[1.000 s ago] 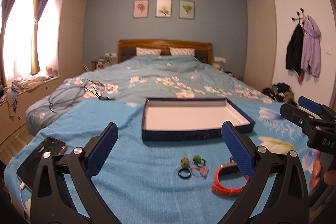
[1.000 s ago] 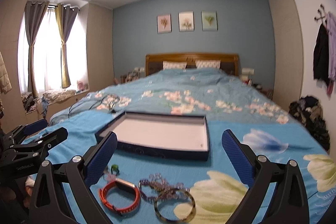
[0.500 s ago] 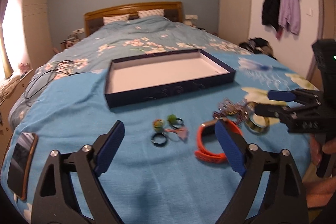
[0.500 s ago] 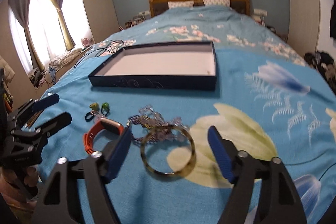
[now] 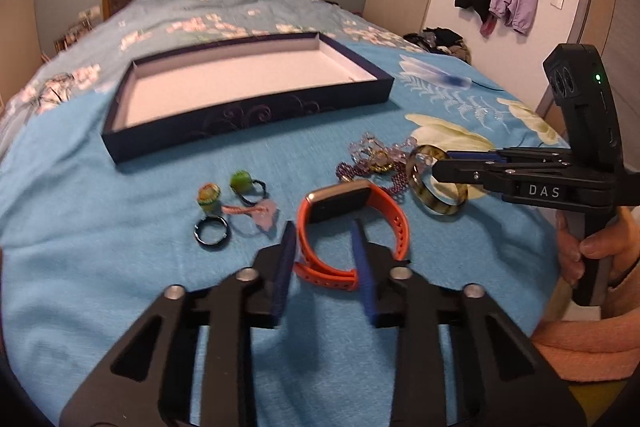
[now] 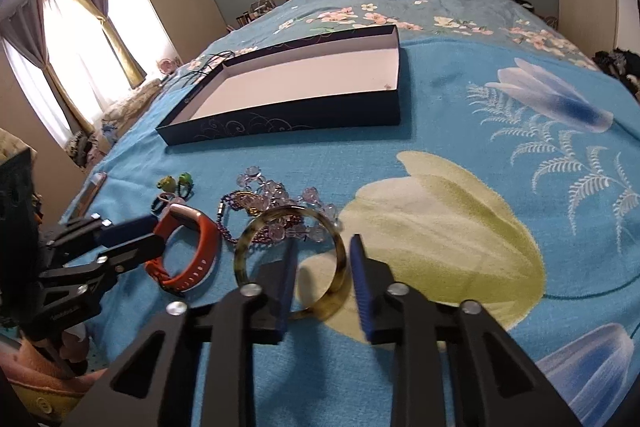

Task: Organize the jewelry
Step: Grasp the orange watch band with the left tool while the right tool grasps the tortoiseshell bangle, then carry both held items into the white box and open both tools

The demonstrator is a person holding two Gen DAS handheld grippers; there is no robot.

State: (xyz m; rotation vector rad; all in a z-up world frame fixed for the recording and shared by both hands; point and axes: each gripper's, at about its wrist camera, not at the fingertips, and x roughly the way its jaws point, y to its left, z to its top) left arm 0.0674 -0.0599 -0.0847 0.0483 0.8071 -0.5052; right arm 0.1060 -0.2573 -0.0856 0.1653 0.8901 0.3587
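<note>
While both tongs sit part-closed, left tongs (image 5: 325, 245) astride orange band (image 5: 394, 223), right tongs (image 6: 323, 261) astride bangle (image 6: 340, 267) near bed's foot edge, neither clamped: bangle may skid, band flop; box (image 6: 280, 121) w/ nothing inside.

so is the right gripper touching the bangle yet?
Cannot tell. In the right wrist view the right gripper straddles the bangle rim, jaws partly closed; contact isn't plainly visible.

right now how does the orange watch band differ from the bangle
The orange watch band is bright orange, flexible, and carries a dark rectangular face; the bangle is a rigid, mottled olive-brown plain ring. The band lies by itself on the blanket, while the bangle's far rim overlaps the bead necklaces. Both lie outside the box, each with a part-closed gripper straddling its near side.
</note>
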